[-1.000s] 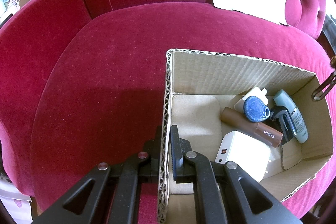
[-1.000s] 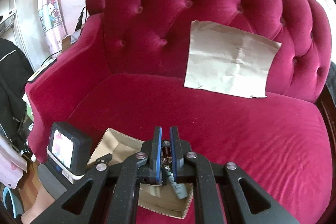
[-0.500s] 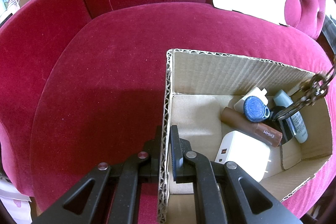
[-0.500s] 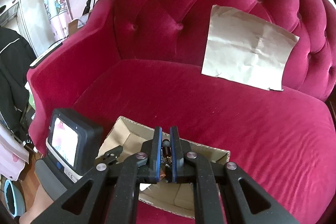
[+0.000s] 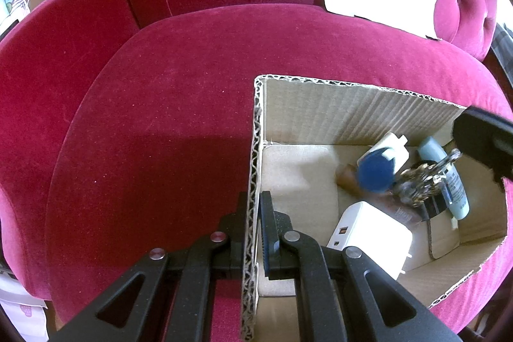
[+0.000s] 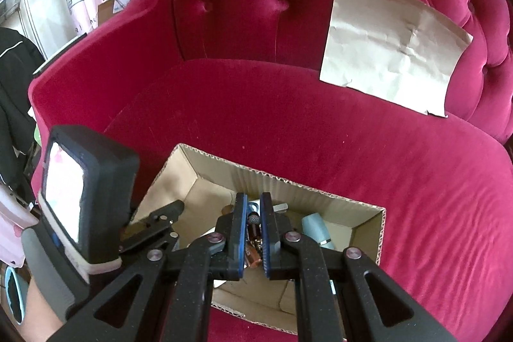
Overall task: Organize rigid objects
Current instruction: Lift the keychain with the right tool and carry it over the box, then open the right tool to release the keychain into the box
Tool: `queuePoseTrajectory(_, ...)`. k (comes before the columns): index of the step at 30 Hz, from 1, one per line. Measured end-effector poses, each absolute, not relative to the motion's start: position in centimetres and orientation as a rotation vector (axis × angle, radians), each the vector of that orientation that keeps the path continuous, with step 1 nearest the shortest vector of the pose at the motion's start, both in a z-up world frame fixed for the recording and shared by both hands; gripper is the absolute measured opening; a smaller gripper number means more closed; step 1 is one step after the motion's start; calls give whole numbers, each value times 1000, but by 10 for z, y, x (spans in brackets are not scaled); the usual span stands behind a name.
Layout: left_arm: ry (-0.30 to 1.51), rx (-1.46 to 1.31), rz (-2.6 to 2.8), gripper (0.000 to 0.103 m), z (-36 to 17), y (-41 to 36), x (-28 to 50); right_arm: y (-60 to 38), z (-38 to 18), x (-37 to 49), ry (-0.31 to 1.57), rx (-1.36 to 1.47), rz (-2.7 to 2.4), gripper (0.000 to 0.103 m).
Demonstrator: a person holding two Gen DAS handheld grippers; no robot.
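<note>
An open cardboard box (image 5: 352,114) sits on a red velvet sofa seat. My left gripper (image 5: 255,207) is shut on the box's left wall. Inside lie a white charger (image 5: 372,233), a blue round tag (image 5: 375,172), a pale blue tube (image 5: 449,181), a white plug (image 5: 389,145) and a brown cylinder, mostly hidden. My right gripper (image 6: 253,225) is shut on a bunch of keys (image 5: 420,181), which hangs low inside the box (image 6: 288,181) over the other items. The right gripper's body shows at the right edge of the left wrist view (image 5: 484,140).
A creased sheet of brown paper (image 6: 391,53) leans on the sofa back. The red seat (image 6: 320,124) spreads behind and to the right of the box. The left gripper's camera unit (image 6: 83,197) is at the left. Household clutter stands beyond the left armrest.
My right gripper has come down over the box with the keys, which now hang among the items inside. The left gripper has kept its hold on the box wall.
</note>
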State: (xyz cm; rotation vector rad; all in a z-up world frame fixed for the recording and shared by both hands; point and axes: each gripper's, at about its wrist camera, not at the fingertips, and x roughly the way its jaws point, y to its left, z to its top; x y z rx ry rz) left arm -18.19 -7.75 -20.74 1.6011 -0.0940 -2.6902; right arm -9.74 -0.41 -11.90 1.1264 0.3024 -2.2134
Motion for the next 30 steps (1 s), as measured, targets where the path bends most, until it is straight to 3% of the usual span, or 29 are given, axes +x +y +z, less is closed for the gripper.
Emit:
queuePoseTrajectory(19, -91, 1601, -2692, 6, -208, -75, -183, -5, -137, -100, 302, 1186, -2204, 8)
queuePoseTrajectory(20, -91, 1600, -2692, 6, -208, -74, -183, -6, -137, -101, 306, 1186, -2211, 15)
queuePoseTrajectory(21, -91, 1601, -2692, 6, -208, -75, -183, -5, -136, -101, 303, 1185, -2219, 35)
queuePoseTrajectory(24, -91, 1601, -2692, 6, -208, -75, -183, 1, -132, -102, 284, 1170, -2260, 73)
queuePoseTrajectory(30, -91, 1601, -2691, 6, -208, -73, -184, 4, -131, -105, 353, 1162, -2337, 101)
